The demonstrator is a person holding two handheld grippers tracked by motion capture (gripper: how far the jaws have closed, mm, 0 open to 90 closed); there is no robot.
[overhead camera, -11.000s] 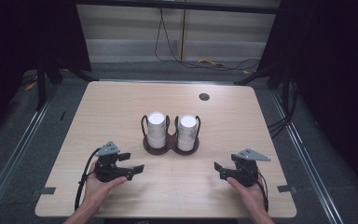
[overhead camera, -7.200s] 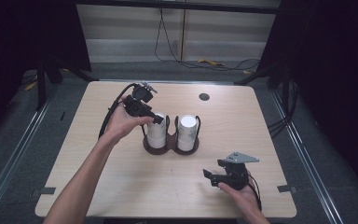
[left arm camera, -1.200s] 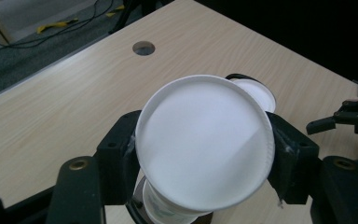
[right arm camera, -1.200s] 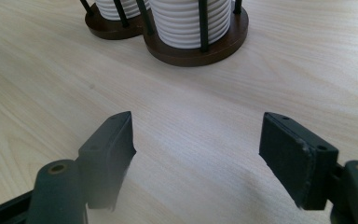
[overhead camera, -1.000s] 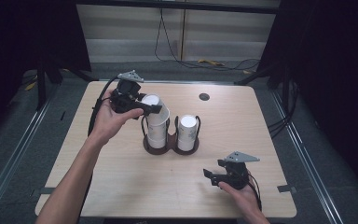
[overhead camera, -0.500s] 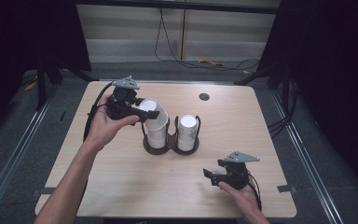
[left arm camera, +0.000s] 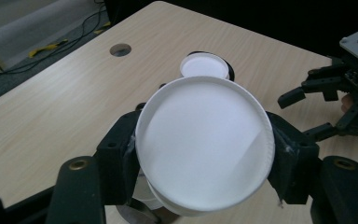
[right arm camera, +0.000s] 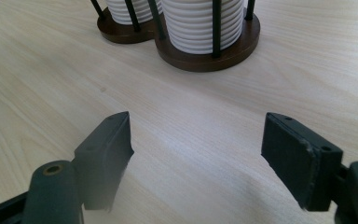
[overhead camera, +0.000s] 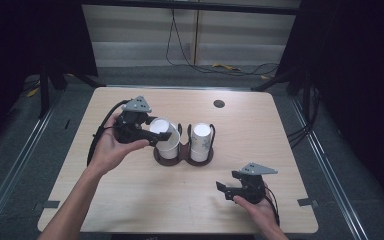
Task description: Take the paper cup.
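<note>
L gripper (overhead camera: 152,131) sits raised over the table's left-centre, forearm reaching in diagonally from bottom left, jaws level and clamped on a white cup (left arm camera: 205,144). R gripper (overhead camera: 228,184) rests low near the front-right edge, hand behind it, jaws apart w/ nothing between, just been opening.

Bright tabletop, dark surroundings, soft focus

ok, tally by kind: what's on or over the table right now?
Grippers: 2, left gripper and right gripper
White cup stacks: 2, left stack and right stack
Lifted white cup: 1, cup held in the left gripper
Wooden double holder: 1, holder
Total: 6
</note>
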